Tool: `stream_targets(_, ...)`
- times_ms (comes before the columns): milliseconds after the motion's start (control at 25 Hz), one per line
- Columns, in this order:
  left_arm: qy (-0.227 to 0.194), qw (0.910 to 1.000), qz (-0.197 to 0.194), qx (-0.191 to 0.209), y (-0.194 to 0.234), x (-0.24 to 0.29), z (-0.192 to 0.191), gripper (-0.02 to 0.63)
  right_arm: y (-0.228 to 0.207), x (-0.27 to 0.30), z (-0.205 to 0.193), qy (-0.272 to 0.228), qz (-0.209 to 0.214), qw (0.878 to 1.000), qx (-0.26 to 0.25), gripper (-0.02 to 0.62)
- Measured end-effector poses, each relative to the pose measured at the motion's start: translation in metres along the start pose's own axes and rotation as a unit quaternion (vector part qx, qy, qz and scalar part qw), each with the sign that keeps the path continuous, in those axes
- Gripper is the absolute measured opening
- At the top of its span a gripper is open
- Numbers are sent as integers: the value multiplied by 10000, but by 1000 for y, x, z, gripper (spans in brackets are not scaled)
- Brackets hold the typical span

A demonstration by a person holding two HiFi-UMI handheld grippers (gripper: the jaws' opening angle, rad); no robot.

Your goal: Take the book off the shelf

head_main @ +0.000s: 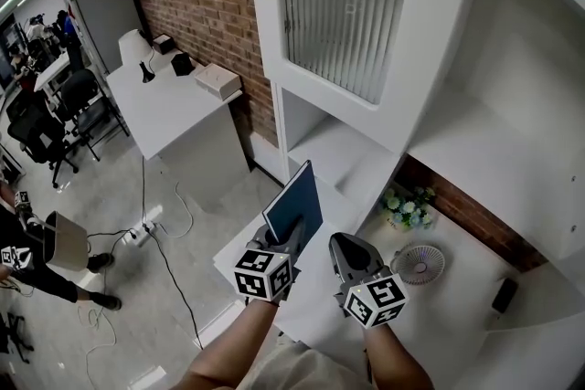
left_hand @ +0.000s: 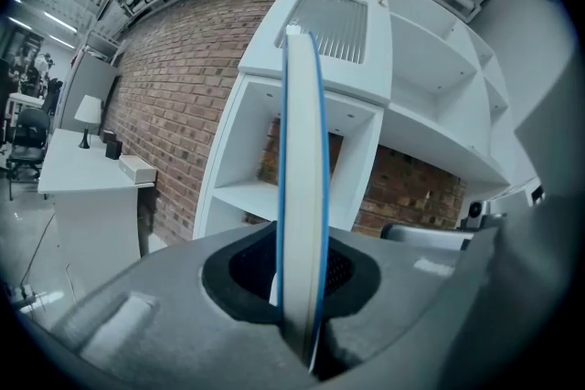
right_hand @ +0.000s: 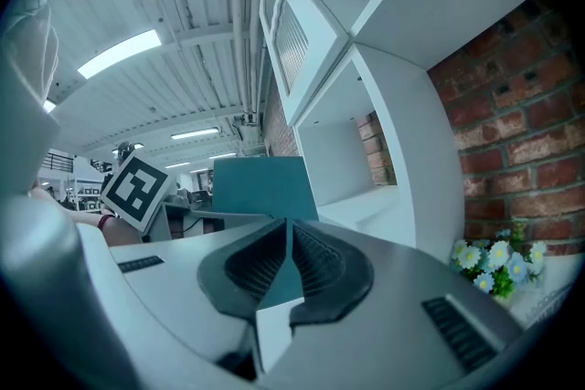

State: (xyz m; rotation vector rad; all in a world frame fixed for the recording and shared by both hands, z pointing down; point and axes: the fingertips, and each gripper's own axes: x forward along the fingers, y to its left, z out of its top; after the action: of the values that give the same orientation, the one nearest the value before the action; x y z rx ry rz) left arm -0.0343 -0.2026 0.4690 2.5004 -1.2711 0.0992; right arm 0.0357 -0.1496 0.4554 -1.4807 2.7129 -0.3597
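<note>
The thin blue-covered book [head_main: 294, 201] stands upright and clear of the tall white shelf unit [head_main: 366, 151], in the air in front of its lower open compartment. The left tool [head_main: 285, 237] is clamped on the book's lower edge, its jaws pressed against both covers with the white page block between them. Just beside it, the right tool [head_main: 345, 251] has its jaws closed on nothing. Below lies the white counter [head_main: 457, 306], with a small round fan [head_main: 420, 263] and a bunch of pale flowers [head_main: 409, 205].

The grip is low and narrow with most of the book above it, so a quick swing could let the book pivot or slide out, or its top corner could strike the shelf unit.
</note>
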Motion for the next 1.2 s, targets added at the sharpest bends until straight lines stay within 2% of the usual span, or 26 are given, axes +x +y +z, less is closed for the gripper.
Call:
stream_targets(640,195,9997,-65,-95,-7,-11,-22,49,1,-5,-17,191,-60,9998,-52,18)
stream_targets(1200,173,9997,-101,-119,-11,-13,-19,49,3,-4,-17,218,-53,9997,-70,18)
